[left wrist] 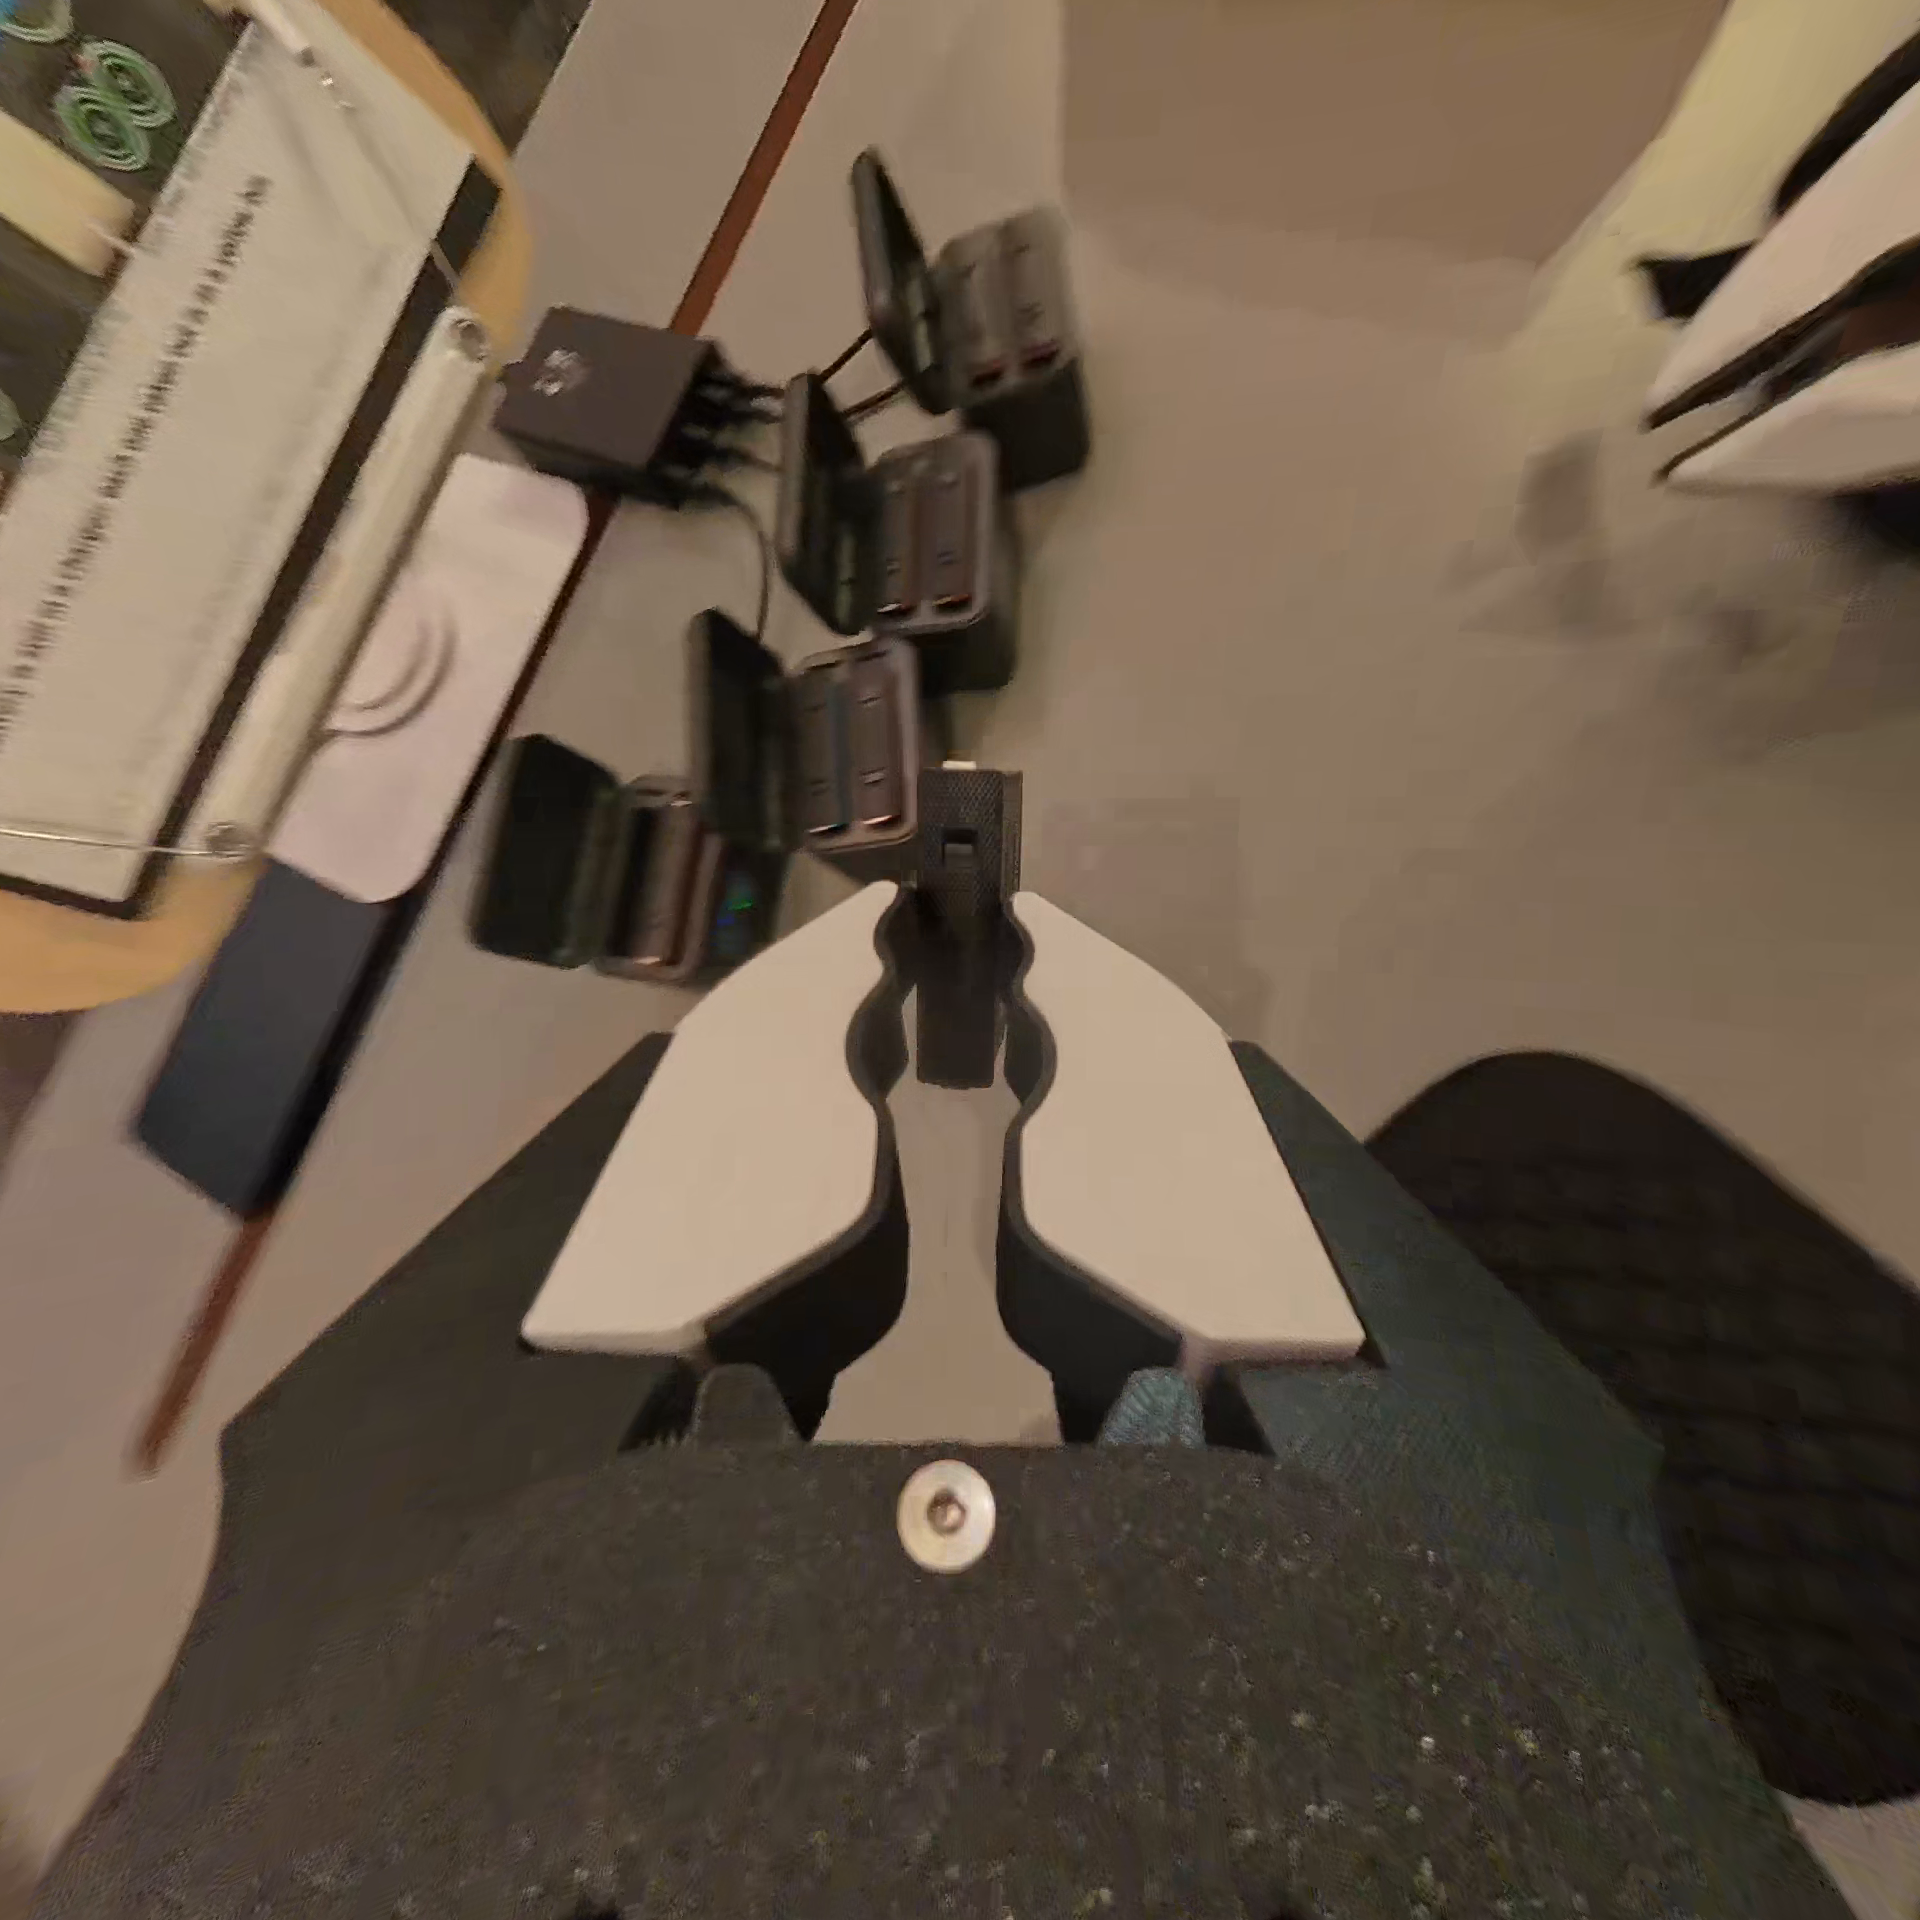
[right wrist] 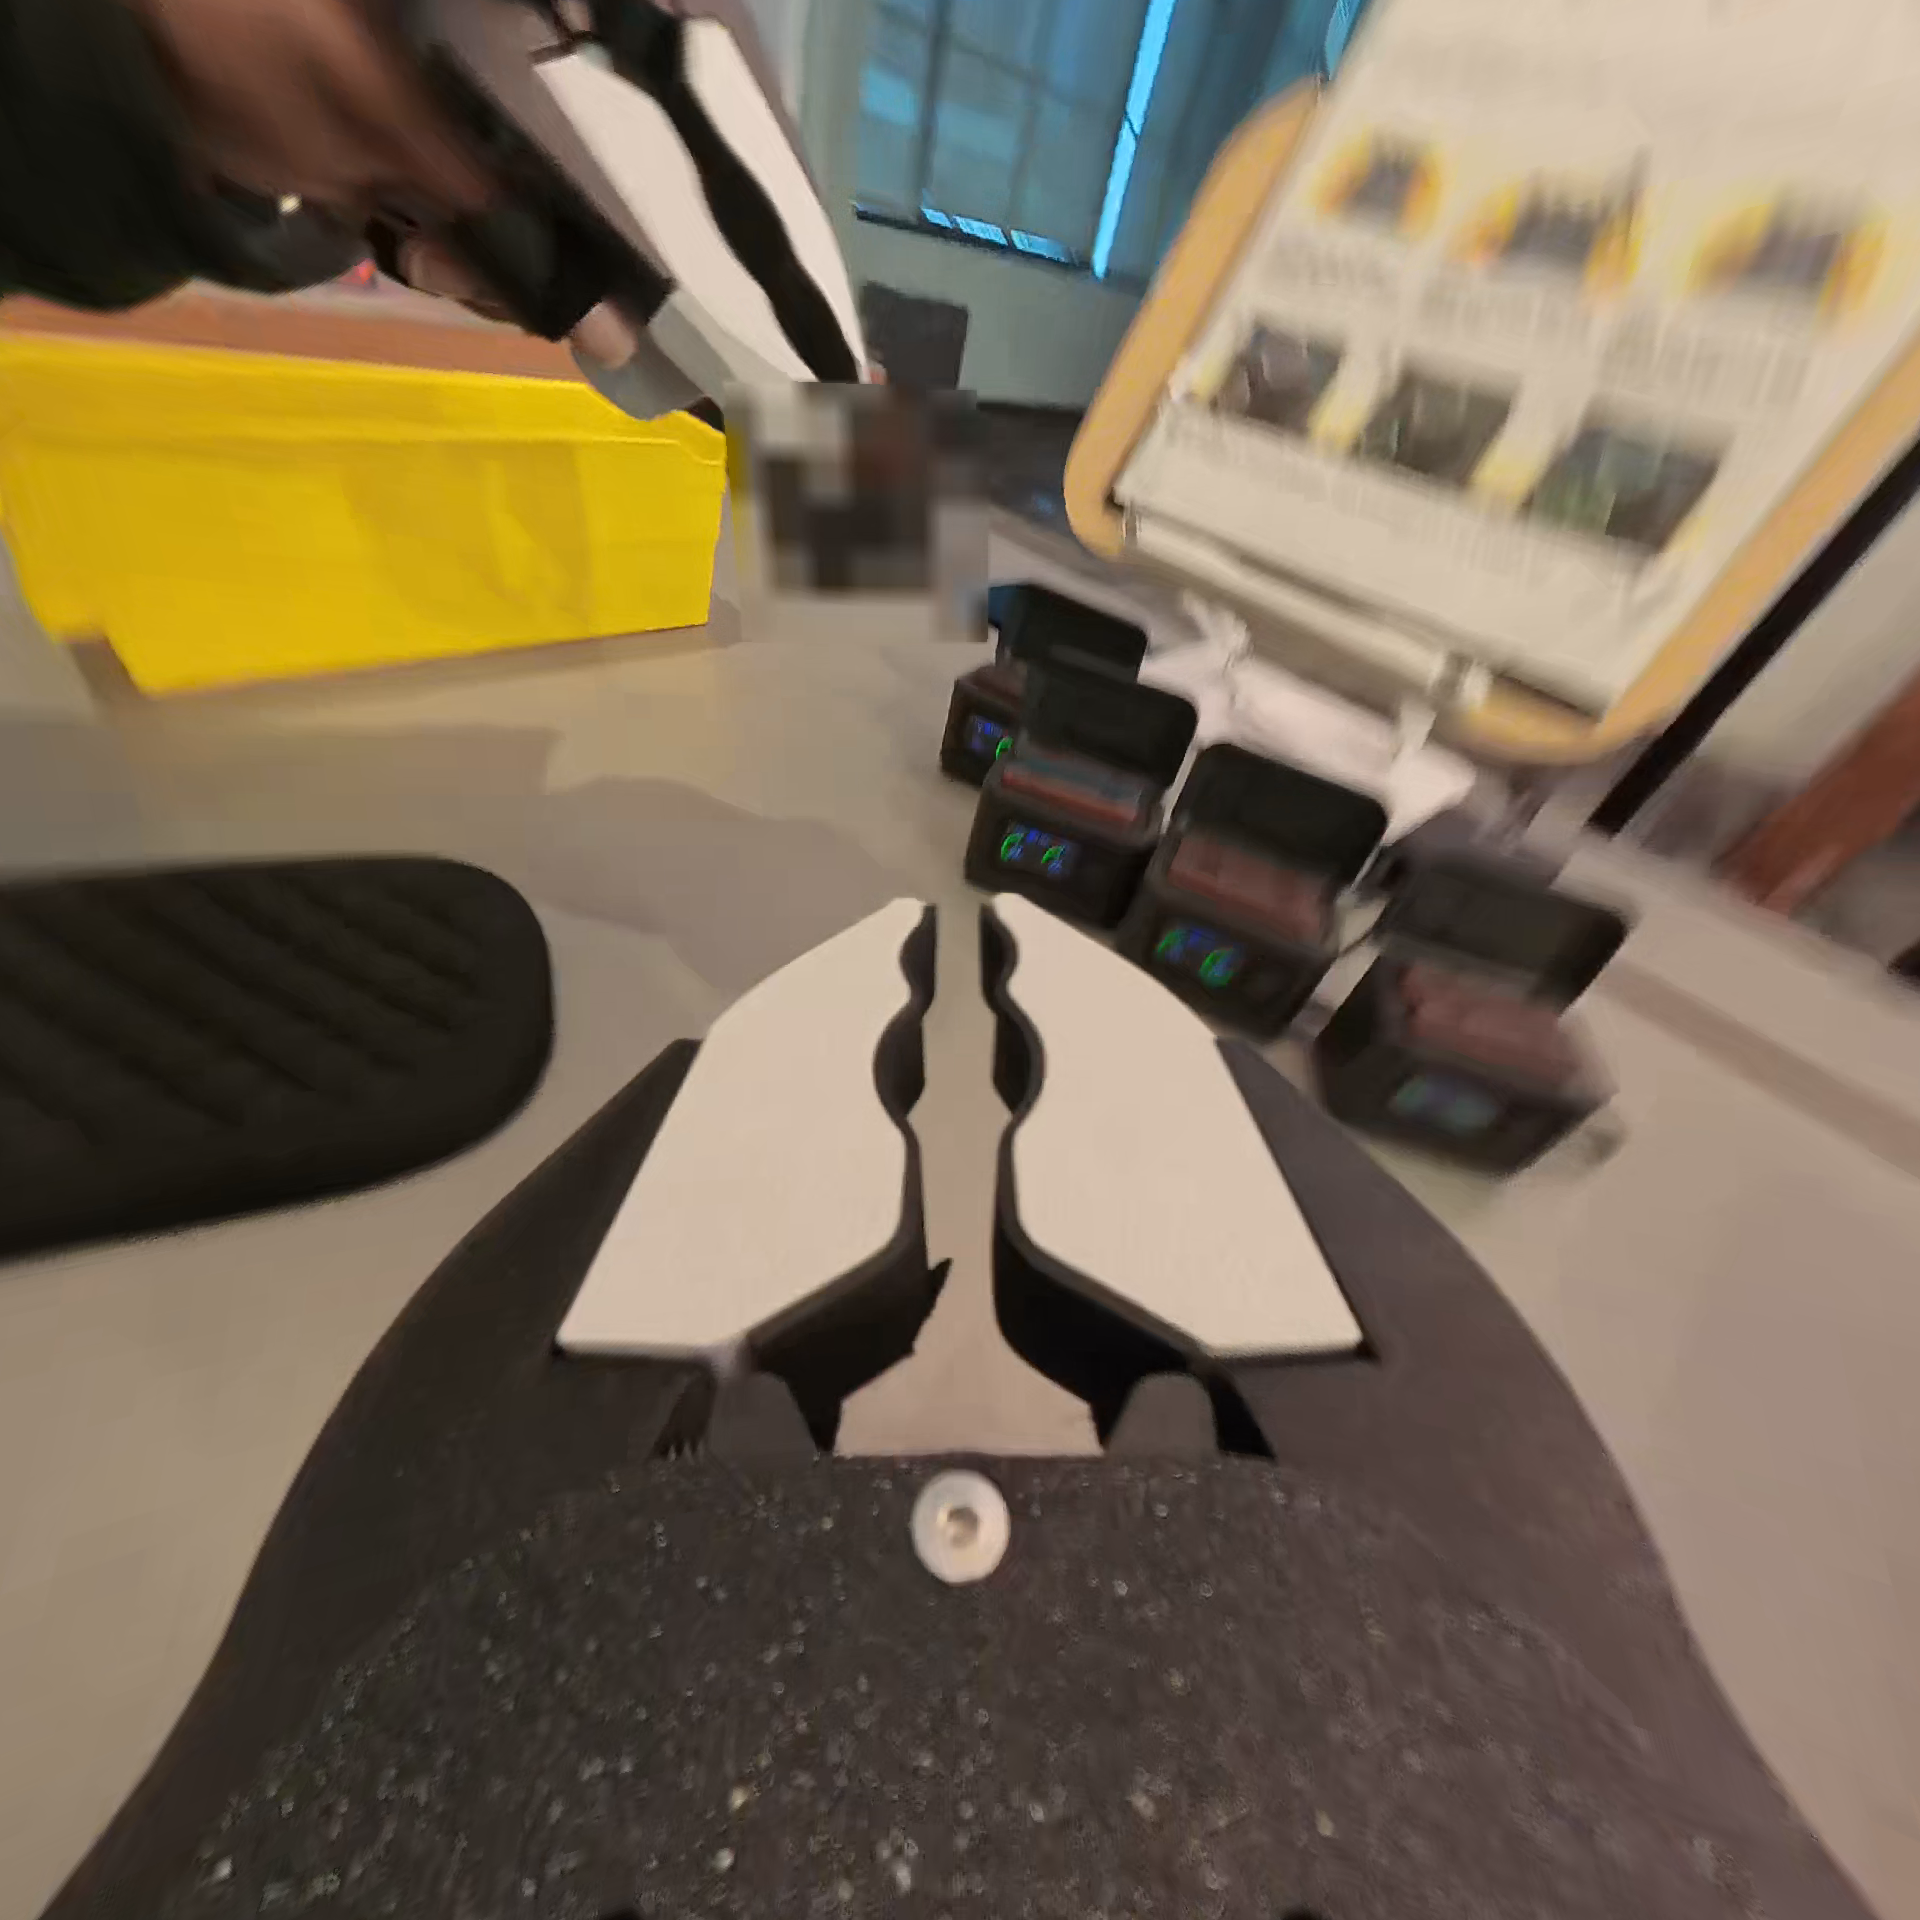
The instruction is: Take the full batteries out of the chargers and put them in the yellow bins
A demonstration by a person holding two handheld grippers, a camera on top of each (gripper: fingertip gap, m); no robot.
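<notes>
In the left wrist view my left gripper is shut on a black battery and holds it in the air above the grey table. Several black chargers with open lids stand in a row to its left, batteries still in their slots. In the right wrist view my right gripper is shut and empty, low over the table, pointing at the chargers, whose small screens glow green. A yellow bin stands at the far left. The left gripper, held by a hand, hovers over the bin's right end.
A black ribbed pad lies on the table at the left, also in the left wrist view. A wood-framed sign board stands behind the chargers. A black power hub with cables sits by the chargers. Both views are motion-blurred. Left tips to right tips: about 15 cm. About 35 cm separates my left fingertips from the black power hub.
</notes>
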